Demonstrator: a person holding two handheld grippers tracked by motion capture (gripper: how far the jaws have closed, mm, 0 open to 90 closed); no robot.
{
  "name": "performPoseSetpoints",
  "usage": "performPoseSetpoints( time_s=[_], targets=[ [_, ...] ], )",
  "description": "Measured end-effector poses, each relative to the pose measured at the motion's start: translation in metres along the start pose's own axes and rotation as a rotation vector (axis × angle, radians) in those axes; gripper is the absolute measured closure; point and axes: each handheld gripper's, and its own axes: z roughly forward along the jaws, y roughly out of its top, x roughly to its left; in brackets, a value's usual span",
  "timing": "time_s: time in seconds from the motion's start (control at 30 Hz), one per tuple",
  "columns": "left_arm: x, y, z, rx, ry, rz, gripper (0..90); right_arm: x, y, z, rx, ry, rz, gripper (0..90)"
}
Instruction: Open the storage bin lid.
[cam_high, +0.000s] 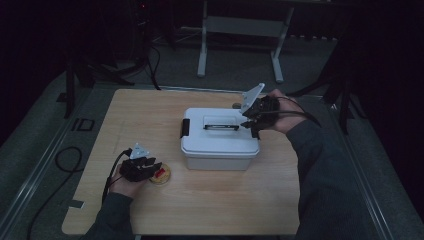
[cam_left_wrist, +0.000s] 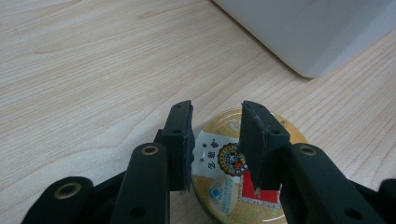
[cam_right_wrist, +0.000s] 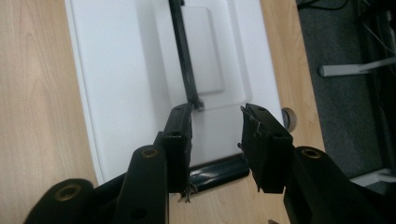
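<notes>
A white lidded box (cam_high: 220, 142) stands in the middle of the wooden table (cam_high: 150, 115), with a black handle (cam_high: 221, 127) lying flat on its lid. My right gripper (cam_high: 250, 122) hangs over the box's right end. In the right gripper view its jaws (cam_right_wrist: 217, 126) stand open above the lid (cam_right_wrist: 126, 70), the handle's end (cam_right_wrist: 184, 60) and a black latch (cam_right_wrist: 219, 172), pressing on none of them. My left gripper (cam_high: 156, 167) is at the front left, over a round gold tin (cam_high: 162, 174) with a red label. The open jaws (cam_left_wrist: 217, 126) sit just above the tin (cam_left_wrist: 219, 158).
Another black latch (cam_high: 185, 128) sits on the box's left end, and the box's corner (cam_left_wrist: 303, 28) lies beyond the tin. A small round fitting (cam_high: 236, 105) is set in the table behind the box. Cables (cam_high: 65, 160) trail on the floor at left, and a white frame (cam_high: 202, 45) stands behind.
</notes>
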Motion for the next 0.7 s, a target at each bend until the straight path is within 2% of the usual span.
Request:
performPoseSetpoints(
  time_s=[0.7],
  targets=[
    [0.0,0.0,0.0,-0.001,-0.001,-0.002,64.3,0.007,0.029,0.019,0.062,0.019,-0.09,67.6]
  ],
)
